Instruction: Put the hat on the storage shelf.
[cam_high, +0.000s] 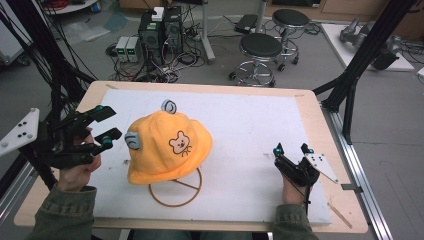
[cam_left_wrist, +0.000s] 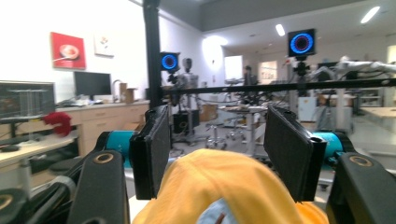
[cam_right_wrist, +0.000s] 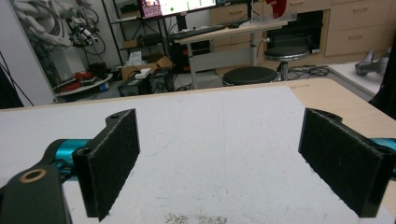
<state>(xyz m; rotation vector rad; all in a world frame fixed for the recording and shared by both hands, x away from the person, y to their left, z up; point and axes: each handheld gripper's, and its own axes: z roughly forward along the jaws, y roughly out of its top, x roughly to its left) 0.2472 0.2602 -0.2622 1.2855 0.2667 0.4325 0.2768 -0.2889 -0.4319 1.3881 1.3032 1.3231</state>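
Two grippers are in my charge at this table, one on each side of a yellow hat (cam_high: 167, 147). The hat sits on a wire stand (cam_high: 176, 192) near the middle of the white mat (cam_high: 250, 120), its bear face turned toward me, one small grey ear (cam_high: 169, 106) at the top and another grey ear (cam_high: 133, 140) on its left side. The stand's ring shows on the mat under the front of the brim.

My left gripper (cam_high: 107, 126) is at the hat's left, just beside the brim, with its jaws apart. In the left gripper view the hat's yellow crown (cam_left_wrist: 224, 186) rises between the two black pads (cam_left_wrist: 154, 149), but neither pad presses on the cloth, so I have no grip on it. No earlier picture bears on how the jaws came to stand this way, so I report only that they are parted.

My right gripper (cam_high: 293, 148) rests low on the mat, well apart from the hat, near the right edge of the wooden table (cam_high: 320, 125). Its jaws stand wide, and in the right gripper view bare white mat lies between them.
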